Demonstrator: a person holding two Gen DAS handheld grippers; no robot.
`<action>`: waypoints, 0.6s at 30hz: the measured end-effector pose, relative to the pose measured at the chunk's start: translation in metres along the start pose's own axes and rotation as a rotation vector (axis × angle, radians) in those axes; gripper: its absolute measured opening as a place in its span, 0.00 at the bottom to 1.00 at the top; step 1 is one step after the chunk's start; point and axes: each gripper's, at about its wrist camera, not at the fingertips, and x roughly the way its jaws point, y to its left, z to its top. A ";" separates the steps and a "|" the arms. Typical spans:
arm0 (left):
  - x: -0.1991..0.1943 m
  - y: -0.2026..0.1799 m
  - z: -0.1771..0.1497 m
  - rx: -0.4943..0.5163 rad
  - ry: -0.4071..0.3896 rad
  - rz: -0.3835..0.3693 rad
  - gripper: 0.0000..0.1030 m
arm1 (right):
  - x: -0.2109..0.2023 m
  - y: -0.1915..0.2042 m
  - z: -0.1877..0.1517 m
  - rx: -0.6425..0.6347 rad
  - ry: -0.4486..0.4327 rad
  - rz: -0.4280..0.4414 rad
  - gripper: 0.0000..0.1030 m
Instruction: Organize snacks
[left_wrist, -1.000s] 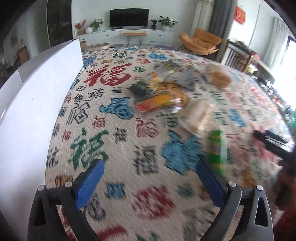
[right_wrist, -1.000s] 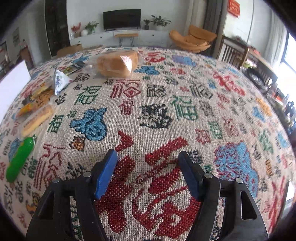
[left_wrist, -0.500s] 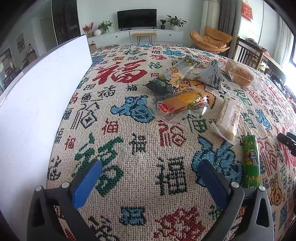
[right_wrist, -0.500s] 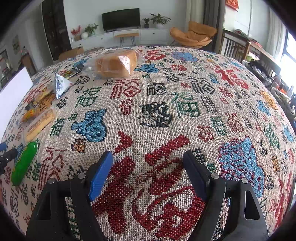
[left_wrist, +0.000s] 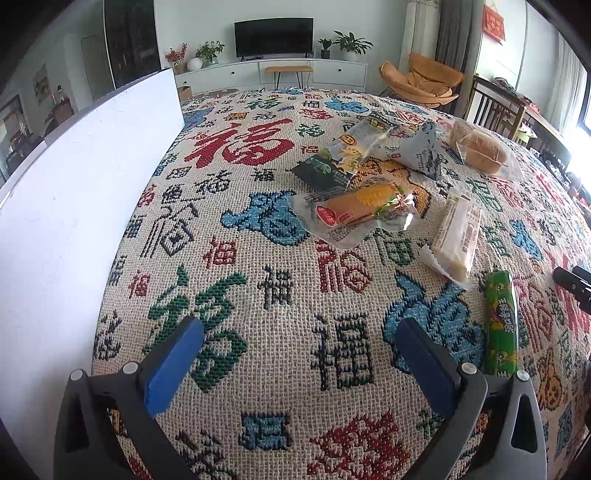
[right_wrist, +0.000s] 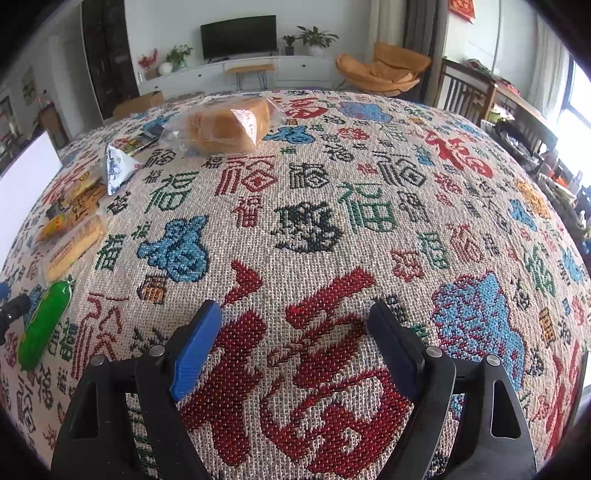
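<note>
Several wrapped snacks lie on the patterned tablecloth (left_wrist: 273, 291). In the left wrist view: an orange sausage pack (left_wrist: 354, 214), a dark green-and-clear pack (left_wrist: 343, 158), a grey pouch (left_wrist: 421, 151), bagged bread (left_wrist: 480, 147), a pale bar (left_wrist: 458, 232) and a green sausage stick (left_wrist: 500, 321). My left gripper (left_wrist: 299, 336) hovers open over bare cloth, the green stick just right of its right finger. My right gripper (right_wrist: 295, 317) also hangs over bare cloth, its jaws opening with nothing between them. Its view shows the bread (right_wrist: 225, 125) far ahead and the green stick (right_wrist: 42, 325) at the left edge.
A white box wall (left_wrist: 74, 206) runs along the table's left side. Chairs (left_wrist: 495, 107) stand beyond the right edge, a TV cabinet (left_wrist: 273, 70) behind. The tip of the right gripper (left_wrist: 572, 284) shows at the left view's right edge.
The left wrist view went from blurred to sharp and swung slightly, bringing the snacks closer to centre. My right gripper's fingers have spread wider apart.
</note>
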 end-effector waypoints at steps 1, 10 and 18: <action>0.000 0.000 0.000 0.000 0.000 0.000 1.00 | 0.000 0.000 0.000 0.002 0.000 0.002 0.83; 0.000 0.000 0.000 0.002 -0.002 -0.001 1.00 | 0.001 -0.003 0.001 -0.001 0.000 -0.002 0.83; 0.000 -0.001 0.000 0.002 -0.002 -0.002 1.00 | 0.001 -0.003 0.001 -0.001 0.000 -0.003 0.83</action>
